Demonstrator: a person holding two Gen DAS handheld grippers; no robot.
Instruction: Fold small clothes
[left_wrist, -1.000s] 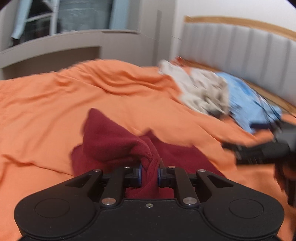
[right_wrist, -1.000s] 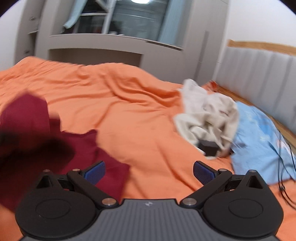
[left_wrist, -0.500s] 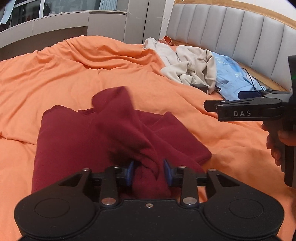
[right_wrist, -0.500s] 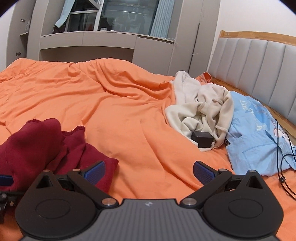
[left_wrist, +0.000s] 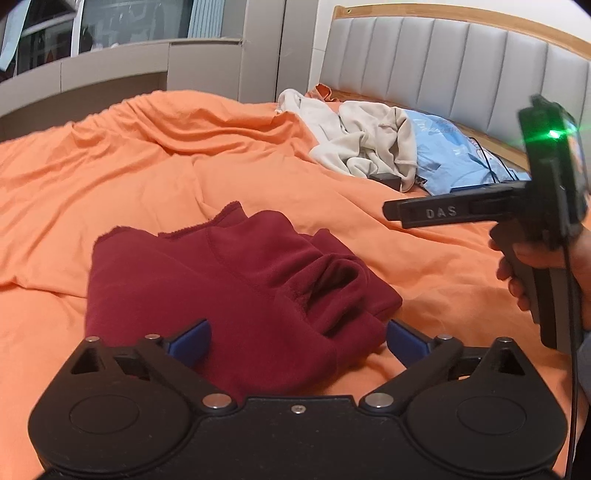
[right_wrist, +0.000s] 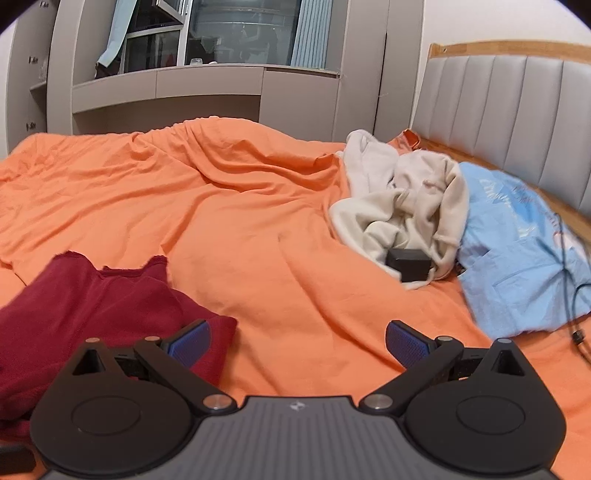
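on the orange bedspread (left_wrist: 147, 177) the maroon garment (left_wrist: 221, 288) lies lengthwise toward the headboard, left jaws opening around it, right jaws wide.

The only lettering I can read is "DAS", in pale capitals along the side of the black arm of the right tongs (left_wrist: 454, 212), seen from the left wrist view. The blue garment (right_wrist: 517, 251) by the headboard carries some printed writing, but it is too blurred and creased to make out.
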